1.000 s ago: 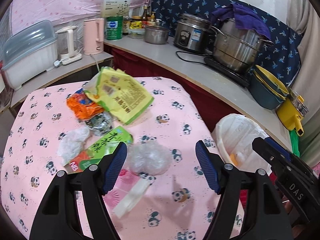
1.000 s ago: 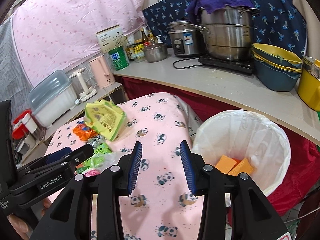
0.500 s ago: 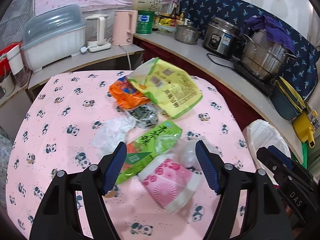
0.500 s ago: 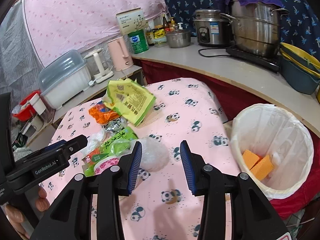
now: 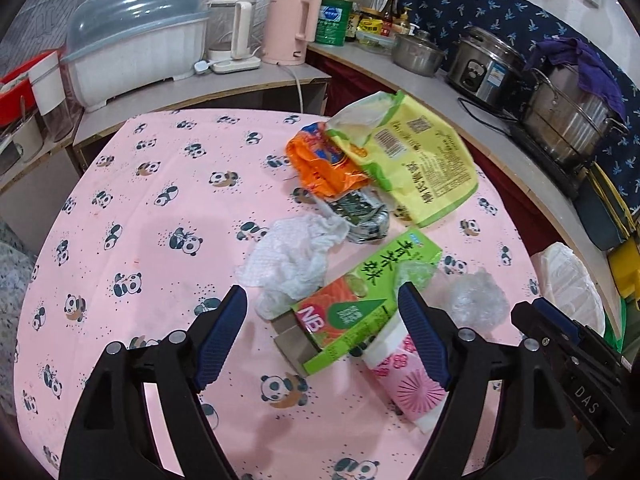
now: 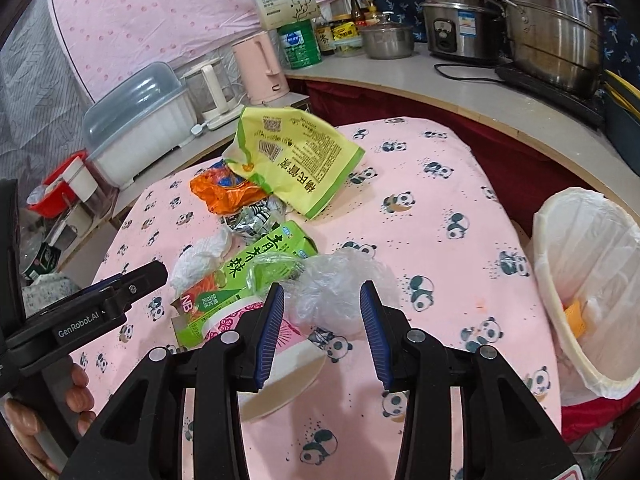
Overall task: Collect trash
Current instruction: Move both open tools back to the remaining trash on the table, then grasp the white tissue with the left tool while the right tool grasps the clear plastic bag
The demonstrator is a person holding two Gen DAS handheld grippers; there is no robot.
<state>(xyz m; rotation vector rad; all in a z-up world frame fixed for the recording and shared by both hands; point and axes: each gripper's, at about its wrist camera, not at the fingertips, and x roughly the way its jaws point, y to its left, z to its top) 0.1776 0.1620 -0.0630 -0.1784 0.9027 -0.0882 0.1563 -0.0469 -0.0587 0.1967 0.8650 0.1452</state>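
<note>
Both hand-held grippers, left (image 5: 322,334) and right (image 6: 322,330), gape empty over 7 trash pieces, beside 1 bin (image 6: 560,280)

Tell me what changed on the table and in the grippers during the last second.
Both hand-held grippers swung from the lined trash bin toward the litter pile. The left hand-held gripper now frames the green carton, the right hand-held gripper the clear plastic wad. Both remain open and empty; the trash has not moved.
</note>
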